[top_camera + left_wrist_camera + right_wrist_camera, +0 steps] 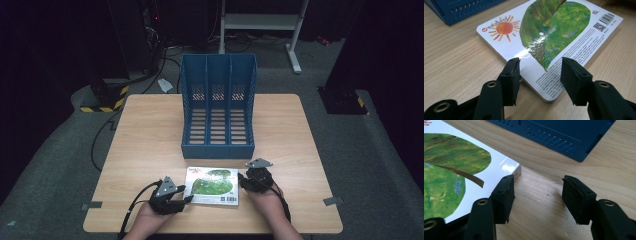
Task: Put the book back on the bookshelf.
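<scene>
A flat white card book [554, 42] bears a mottled green leaf, an orange sun with rays and black barcodes. Beyond the black fingers [511, 75], a slotted blue plastic file rack [218, 107] on pale woodgrain table [150, 130].

A light wooden table [150, 130] carries a blue three-slot file rack [218, 107] standing well beyond both grippers and a picture book [212, 186] lying flat between the left gripper [181, 201] and the right gripper [246, 181].
</scene>
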Tool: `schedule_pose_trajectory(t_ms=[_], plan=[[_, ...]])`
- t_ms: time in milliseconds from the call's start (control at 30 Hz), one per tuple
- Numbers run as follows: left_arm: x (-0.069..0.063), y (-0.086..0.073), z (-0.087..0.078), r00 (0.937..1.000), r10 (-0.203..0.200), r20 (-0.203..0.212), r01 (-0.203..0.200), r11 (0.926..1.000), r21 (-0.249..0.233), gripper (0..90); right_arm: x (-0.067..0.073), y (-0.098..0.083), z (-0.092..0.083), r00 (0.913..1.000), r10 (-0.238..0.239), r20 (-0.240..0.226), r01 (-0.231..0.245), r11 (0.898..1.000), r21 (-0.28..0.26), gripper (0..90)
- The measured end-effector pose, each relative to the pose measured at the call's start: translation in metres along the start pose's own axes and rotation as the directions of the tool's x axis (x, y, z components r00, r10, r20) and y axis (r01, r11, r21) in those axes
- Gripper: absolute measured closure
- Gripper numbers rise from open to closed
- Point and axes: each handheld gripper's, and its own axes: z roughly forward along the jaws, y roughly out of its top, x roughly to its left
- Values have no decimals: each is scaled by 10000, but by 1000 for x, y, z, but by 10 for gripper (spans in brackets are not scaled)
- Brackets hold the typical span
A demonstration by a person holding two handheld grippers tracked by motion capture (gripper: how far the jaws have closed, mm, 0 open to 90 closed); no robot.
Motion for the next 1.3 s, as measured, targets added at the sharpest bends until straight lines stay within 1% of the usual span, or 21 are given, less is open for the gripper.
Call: schedule_pose_trajectory(t_ms=[67,100,167,233,333,367,433,500,533,567,600,667,700,767,900,967,1133,1200,1233,1267,1300], plan=[[0,0,0,10000,-52,21,52,10000,-9,497,1,0,-5,10000,42,-22,-42,9999,-133,423],[-1,0,0,10000,-56,9,56,10000,-17,497,3,-3,-11,10000,3,-37,-5,9992,-391,423],[0,-1,0,10000,-95,21,95,9999,-34,497,7,-7,-21,9999,-78,-143,68,9979,-651,413],[0,-1,0,9998,-213,-58,213,9998,-24,493,13,-16,-35,9988,-132,-465,90,9959,-896,403],[1,-1,-1,9986,-470,-238,467,9989,-98,481,23,-29,-49,9967,-162,-797,80,9947,-1024,377],[1,0,-1,9985,-468,-272,465,9989,-103,475,28,-36,-55,9951,-162,-979,55,9941,-1086,372],[1,1,-1,9964,-812,-260,806,9965,-234,469,36,-45,-60,9923,-294,-1206,170,9945,-1030,358],[1,2,0,9937,-1057,-362,1045,9940,-319,458,44,-51,-60,9888,-378,-1443,251,9958,-885,353],[2,3,0,9933,-1056,-462,1044,9942,-268,453,46,-53,-58,9867,-527,-1536,401,9957,-839,349],[2,3,1,9907,-1249,-532,1233,9918,-324,445,49,-53,-56,9845,-664,-1624,554,9959,-710,342],[2,3,3,9898,-1259,-664,1240,9918,-318,435,53,-53,-53,9835,-783,-1629,691,9957,-616,342],[3,4,5,9883,-1352,-709,1337,9907,-262,424,56,-52,-49,9819,-774,-1726,681,9959,-592,336],[2,4,7,9861,-1517,-678,1502,9883,-273,419,57,-51,-48,9815,-756,-1757,662,9961,-588,334],[1,5,11,9848,-1626,-614,1615,9866,-218,416,58,-51,-47,9806,-934,-1720,842,9946,-600,333],[-1,6,13,9830,-1731,-616,1723,9849,-189,411,56,-52,-47,9797,-1011,-1731,920,9940,-597,335],[-3,8,15,9824,-1763,-616,1758,9843,-137,416,54,-52,-48,9814,-935,-1678,853,9948,-556,342],[-10,10,18,9774,-2050,-526,2046,9788,-128,428,47,-53,-47,9853,-753,-1534,687,9965,-476,348],[-11,11,19,9715,-2275,-661,2270,9738,-157,424,45,-52,-46,9843,-685,-1628,624,9972,-421,321],[-11,12,19,9672,-2418,-784,2409,9703,-206,424,45,-52,-46,9843,-685,-1628,624,9972,-421,321],[-9,12,20,9585,-2721,-847,2707,9623,-278,408,44,-51,-45,9837,-715,-1649,653,9969,-429,310],[-7,12,21,9549,-2833,-895,2815,9590,-321,385,45,-51,-44,9838,-696,-1650,635,9971,-421,299]])
